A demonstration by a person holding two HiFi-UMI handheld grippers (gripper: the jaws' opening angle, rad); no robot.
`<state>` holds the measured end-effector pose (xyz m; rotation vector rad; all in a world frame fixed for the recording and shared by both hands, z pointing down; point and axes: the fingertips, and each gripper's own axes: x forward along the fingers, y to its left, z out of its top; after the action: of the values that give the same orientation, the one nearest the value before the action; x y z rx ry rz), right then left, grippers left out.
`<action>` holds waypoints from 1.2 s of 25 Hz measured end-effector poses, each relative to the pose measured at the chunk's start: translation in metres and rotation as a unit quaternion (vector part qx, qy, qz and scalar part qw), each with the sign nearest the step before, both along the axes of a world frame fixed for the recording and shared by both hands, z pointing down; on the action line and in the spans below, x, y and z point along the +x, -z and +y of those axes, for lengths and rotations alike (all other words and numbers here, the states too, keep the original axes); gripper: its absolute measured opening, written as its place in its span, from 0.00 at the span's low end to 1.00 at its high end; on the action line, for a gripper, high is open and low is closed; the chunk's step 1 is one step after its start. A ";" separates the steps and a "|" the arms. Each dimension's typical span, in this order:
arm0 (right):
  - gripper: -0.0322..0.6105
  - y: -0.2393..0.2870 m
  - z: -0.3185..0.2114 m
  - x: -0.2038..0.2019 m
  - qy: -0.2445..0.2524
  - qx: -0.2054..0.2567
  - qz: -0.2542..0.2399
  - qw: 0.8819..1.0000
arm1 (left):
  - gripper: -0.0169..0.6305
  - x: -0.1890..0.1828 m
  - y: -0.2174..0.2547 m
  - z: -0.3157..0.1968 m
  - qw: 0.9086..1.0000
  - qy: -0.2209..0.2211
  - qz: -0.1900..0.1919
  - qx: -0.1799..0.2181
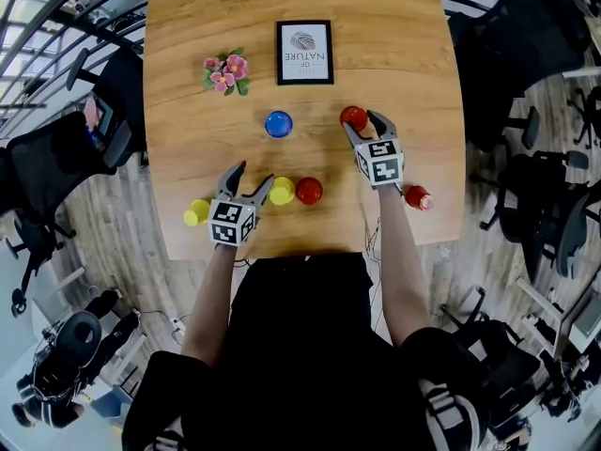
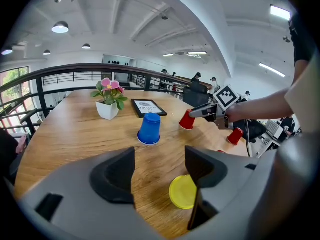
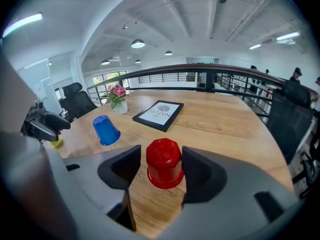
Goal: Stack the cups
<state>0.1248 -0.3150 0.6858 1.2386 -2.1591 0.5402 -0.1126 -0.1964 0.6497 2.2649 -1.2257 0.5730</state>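
Note:
Several cups stand upside down on the wooden table [image 1: 394, 54]. My right gripper [image 1: 362, 120] [image 3: 160, 156] is open, and a red cup [image 1: 353, 116] [image 3: 163, 170] stands between its jaws with thin gaps on both sides. The left gripper [image 1: 254, 178] [image 2: 159, 164] is open with nothing between its fingers. A yellow cup [image 1: 282, 191] [image 2: 183, 191] sits just by its right finger. Beside that cup is a second red cup [image 1: 309, 191]. A blue cup [image 1: 278, 124] [image 2: 149, 129] [image 3: 105, 130] stands mid-table. Another yellow cup [image 1: 196, 213] is at the near left and a third red cup [image 1: 418, 197] at the near right.
A framed print [image 1: 304, 53] [image 3: 159, 115] and a small potted flower [image 1: 225, 73] [image 2: 107, 104] stand at the far side of the table. Office chairs [image 1: 526, 26] ring the table. A railing [image 2: 75, 79] runs behind it.

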 end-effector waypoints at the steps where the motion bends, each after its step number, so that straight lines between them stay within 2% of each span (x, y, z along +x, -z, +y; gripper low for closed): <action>1: 0.46 -0.001 -0.001 0.000 0.001 -0.001 0.002 1.000 | 0.52 0.000 0.000 0.000 1.000 0.000 0.000 -0.001; 5: 0.41 -0.002 -0.002 -0.001 0.006 -0.003 0.005 1.000 | 0.52 -0.001 0.000 0.000 1.000 0.001 0.002 -0.001; 21: 0.41 -0.002 0.041 -0.005 -0.005 -0.009 0.016 1.000 | 0.52 -0.009 0.008 0.011 1.000 -0.016 0.004 0.013; 30: 0.41 -0.005 0.083 -0.011 -0.020 -0.007 0.013 1.000 | 0.52 -0.007 0.004 0.026 0.999 -0.036 0.003 0.013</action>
<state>0.1141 -0.2318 0.6906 1.2763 -2.1088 0.5523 -0.1194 -0.1703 0.6456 2.3390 -1.1594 0.5800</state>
